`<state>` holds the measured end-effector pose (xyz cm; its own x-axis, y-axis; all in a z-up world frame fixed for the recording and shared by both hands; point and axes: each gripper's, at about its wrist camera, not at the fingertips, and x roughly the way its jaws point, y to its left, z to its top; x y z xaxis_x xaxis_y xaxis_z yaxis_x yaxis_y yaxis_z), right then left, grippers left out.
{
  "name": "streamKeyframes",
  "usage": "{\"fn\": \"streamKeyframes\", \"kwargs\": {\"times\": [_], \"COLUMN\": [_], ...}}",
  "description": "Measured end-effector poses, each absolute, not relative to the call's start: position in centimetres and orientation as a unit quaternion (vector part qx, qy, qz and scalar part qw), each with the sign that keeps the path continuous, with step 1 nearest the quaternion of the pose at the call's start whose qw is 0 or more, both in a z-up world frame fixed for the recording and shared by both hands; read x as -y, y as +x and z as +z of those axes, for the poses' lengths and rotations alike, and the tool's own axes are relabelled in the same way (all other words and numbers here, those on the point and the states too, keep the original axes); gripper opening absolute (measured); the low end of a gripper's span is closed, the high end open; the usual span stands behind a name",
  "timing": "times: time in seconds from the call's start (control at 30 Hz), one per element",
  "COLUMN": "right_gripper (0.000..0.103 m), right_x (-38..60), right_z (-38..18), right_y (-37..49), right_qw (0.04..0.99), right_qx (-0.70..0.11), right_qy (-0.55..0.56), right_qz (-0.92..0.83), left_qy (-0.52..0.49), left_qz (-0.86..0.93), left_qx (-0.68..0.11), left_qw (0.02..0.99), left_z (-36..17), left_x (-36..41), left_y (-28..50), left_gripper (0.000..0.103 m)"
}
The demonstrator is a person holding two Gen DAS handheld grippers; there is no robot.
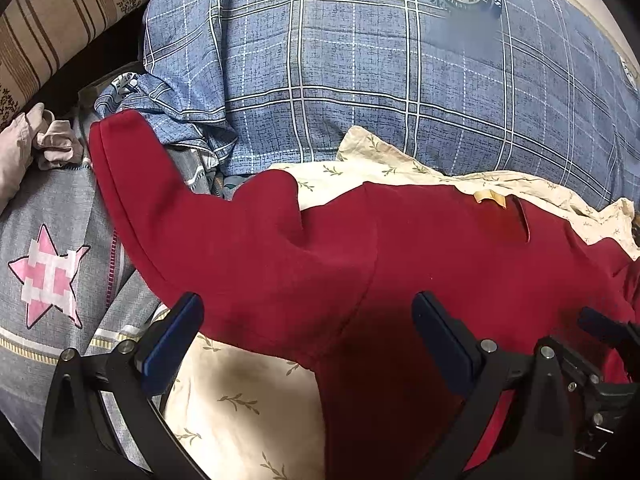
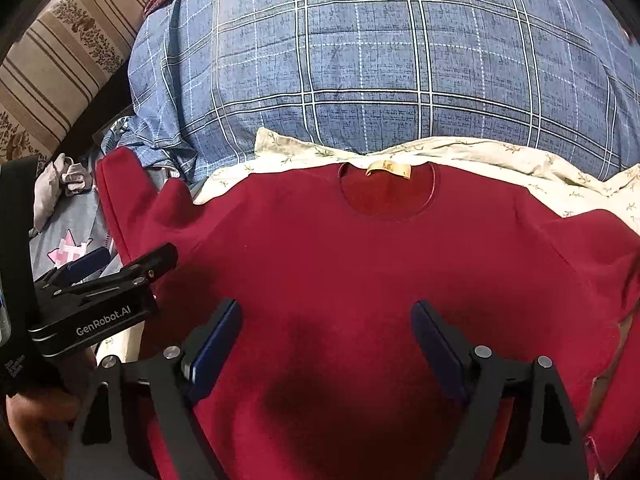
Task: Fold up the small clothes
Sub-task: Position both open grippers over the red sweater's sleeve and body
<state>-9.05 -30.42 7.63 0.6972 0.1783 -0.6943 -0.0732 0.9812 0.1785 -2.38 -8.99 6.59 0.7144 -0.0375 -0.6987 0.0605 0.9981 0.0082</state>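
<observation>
Across the far side of the bed lies a blue plaid quilt [image 2: 360, 68], with a cream leaf-print sheet [image 2: 500, 160] spread in front of it. On that sheet a red sweater [image 2: 360, 264] lies flat, neckline [image 2: 390, 194] and tan label [image 2: 389, 169] toward the quilt, hem toward the cameras, its sleeves reaching out to either side. Over its lower body the right gripper [image 2: 326, 336] hovers, fingers [image 2: 216, 340] spread wide, holding nothing. Over the sweater's left sleeve [image 1: 168, 216] the left gripper [image 1: 308, 334] hangs, fingers [image 1: 172, 340] likewise apart and empty.
</observation>
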Motion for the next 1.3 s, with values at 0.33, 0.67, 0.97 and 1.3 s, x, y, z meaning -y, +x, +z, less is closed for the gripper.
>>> {"fn": "streamKeyframes", "kwargs": {"times": [0.33, 0.67, 0.97, 1.3], "right_gripper": [0.088, 0.088, 0.088, 0.088], "right_x": [29.4, 28.7, 28.5, 28.0], "right_z": [8.2, 8.0, 7.9, 7.7], "right_y": [-9.0, -9.1, -8.8, -8.4], "right_qw": [0.916, 0.915, 0.915, 0.914], "right_qx": [-0.390, -0.392, -0.389, -0.393], "right_qy": [0.069, 0.058, 0.067, 0.063], "right_qz": [0.072, 0.075, 0.078, 0.083], "left_qy": [0.011, 0.001, 0.002, -0.003], "left_qz": [-0.027, -0.020, -0.012, -0.010], "left_qx": [-0.376, -0.378, -0.377, -0.382], "left_qw": [0.926, 0.926, 0.926, 0.924], "left_z": [6.6, 6.6, 6.5, 6.2], "left_x": [8.9, 8.3, 8.1, 7.7], "left_y": [-2.4, -2.2, -1.9, -1.6], "left_gripper": [0.103, 0.103, 0.103, 0.103]}}
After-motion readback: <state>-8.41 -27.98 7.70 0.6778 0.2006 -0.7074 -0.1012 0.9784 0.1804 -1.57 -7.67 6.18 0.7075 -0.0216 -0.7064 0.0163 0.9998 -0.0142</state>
